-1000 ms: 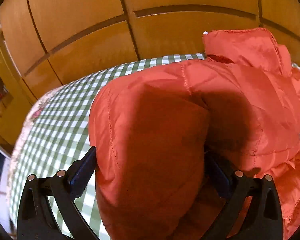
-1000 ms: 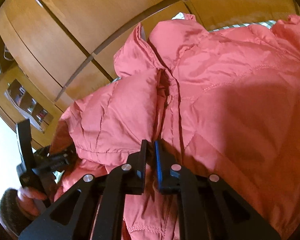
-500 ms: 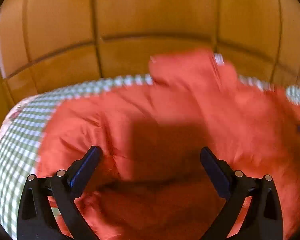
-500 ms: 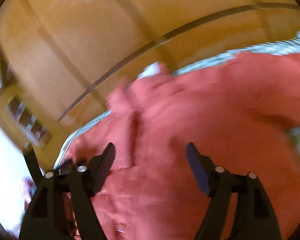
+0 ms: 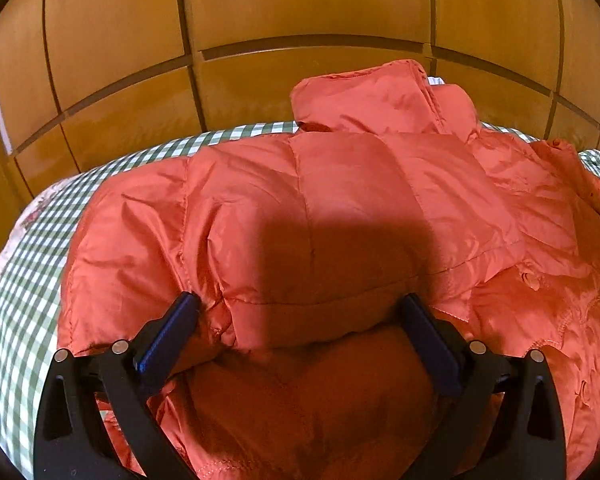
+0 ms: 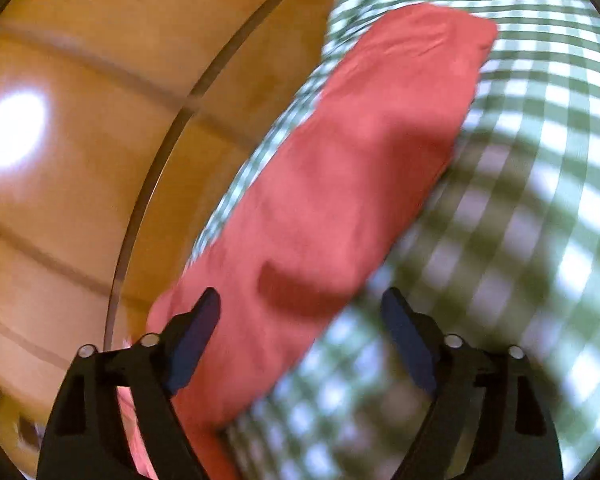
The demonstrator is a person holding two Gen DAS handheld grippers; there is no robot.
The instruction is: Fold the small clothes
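Right wrist view: right gripper, jaws just opened and empty, faces the sleeve running lengthwise away; left gripper jaws apart over jacket.

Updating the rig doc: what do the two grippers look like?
Both match: left gripper and right gripper have black, angular, cut-out finger frames with round silver rivets, and dark blue flat pads on the inner faces. No cables, markings or sleeves in view.

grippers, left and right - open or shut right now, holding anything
left gripper: open, jaws wide over the red jacket, not clamping it.
right gripper: open, jaws have just been opening, nothing gripped; a jacket sleeve lies beyond.
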